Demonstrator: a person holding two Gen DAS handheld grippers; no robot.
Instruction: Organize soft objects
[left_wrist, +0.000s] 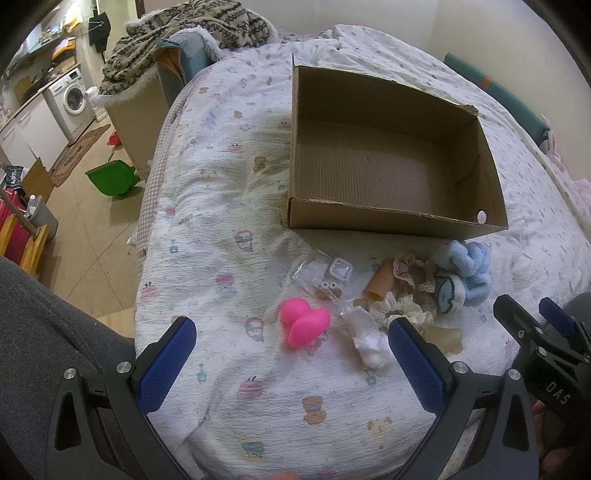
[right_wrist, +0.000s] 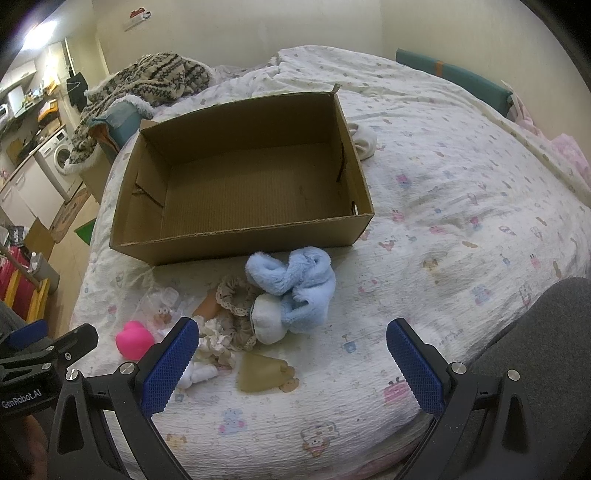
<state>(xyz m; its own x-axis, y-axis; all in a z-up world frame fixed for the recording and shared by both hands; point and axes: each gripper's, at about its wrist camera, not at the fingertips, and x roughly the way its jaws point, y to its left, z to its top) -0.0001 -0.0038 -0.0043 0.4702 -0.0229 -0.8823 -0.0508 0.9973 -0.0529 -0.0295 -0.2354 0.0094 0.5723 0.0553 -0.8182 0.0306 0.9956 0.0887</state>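
Soft pile: heaped on the bed just in front of the box's near wall, nothing of it inside the box.
Fluffy light-blue plush toy (right_wrist: 291, 280): at the pile's far right, closest to the box, twisted on itself, touching the round white cushion-like piece (right_wrist: 267, 319) in front of it.
Beige lace-trimmed scrunchie (right_wrist: 236, 295): left of the blue plush, touching it, partly over a tan tube-shaped piece (left_wrist: 380, 282).
Cream ruffled scrunchie (left_wrist: 400, 314): nearer the camera, against the lace one.
White crumpled cloth (left_wrist: 369, 341): at the pile's near edge, just beside the left gripper's right finger in the left wrist view.
Translucent yellowish soft block (right_wrist: 260, 373): alone at the front of the pile, flat on the quilt.
Hot-pink heart-shaped squishy (left_wrist: 304, 325): left of the pile, apart from the cloth.
Clear plastic packet with googly eyes (left_wrist: 325, 278): behind the pink heart, flat.
Open brown cardboard box (right_wrist: 236, 240): upright on the bed, interior bare, far from neither gripper.
Left gripper (left_wrist: 291, 343): above the near quilt, jaws wide, nothing between them.
Right gripper (right_wrist: 293, 345): to the right of the left one, jaws wide, nothing held.
White printed quilt (right_wrist: 443, 206): covers the bed under everything.
Patterned knit blanket (left_wrist: 192, 33): piled at the bed's far left.
Washing machine (left_wrist: 72, 98): on the floor area beyond, left.
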